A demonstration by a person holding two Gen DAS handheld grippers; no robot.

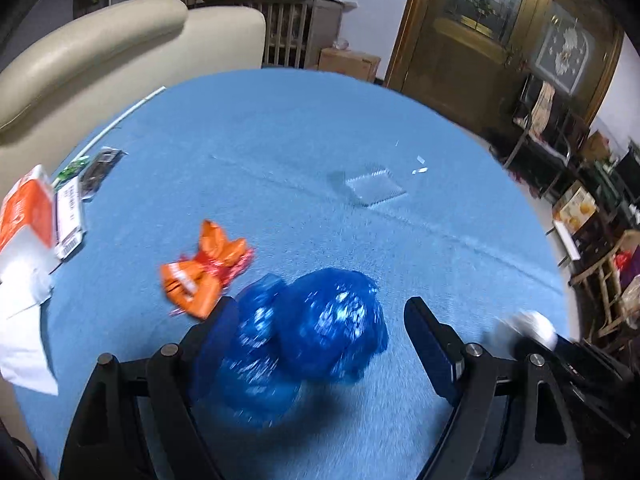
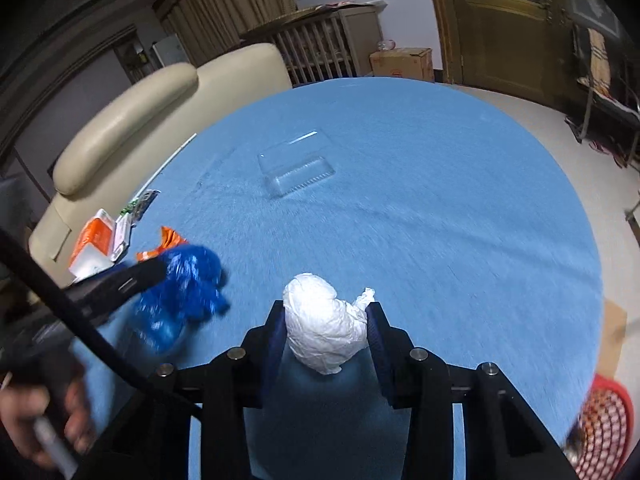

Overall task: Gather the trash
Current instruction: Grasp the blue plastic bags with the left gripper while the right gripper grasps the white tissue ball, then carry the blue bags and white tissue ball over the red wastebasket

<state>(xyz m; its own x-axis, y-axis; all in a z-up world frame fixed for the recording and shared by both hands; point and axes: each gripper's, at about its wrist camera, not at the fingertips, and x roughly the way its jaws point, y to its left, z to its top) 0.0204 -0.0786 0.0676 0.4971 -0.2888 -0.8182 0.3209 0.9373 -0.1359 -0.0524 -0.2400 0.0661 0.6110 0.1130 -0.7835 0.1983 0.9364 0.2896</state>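
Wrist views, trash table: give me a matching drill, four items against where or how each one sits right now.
Items:
1. white crumpled bag
2. blue plastic bag
3. orange snack wrapper
4. clear plastic container

States:
A. lying alone mid-table, far from both grippers
B. clamped between the right gripper fingers
C. between the wide-apart left gripper fingers
D. on the cloth just beyond the left finger of the left gripper

Pairs: 1-B, 2-C, 3-D, 4-A

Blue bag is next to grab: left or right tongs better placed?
Left. The left tongs stand open with the blue bag between their fingers, not yet pressed. The right tongs are shut on the white wad, so they are occupied, and the bag lies off to their left.
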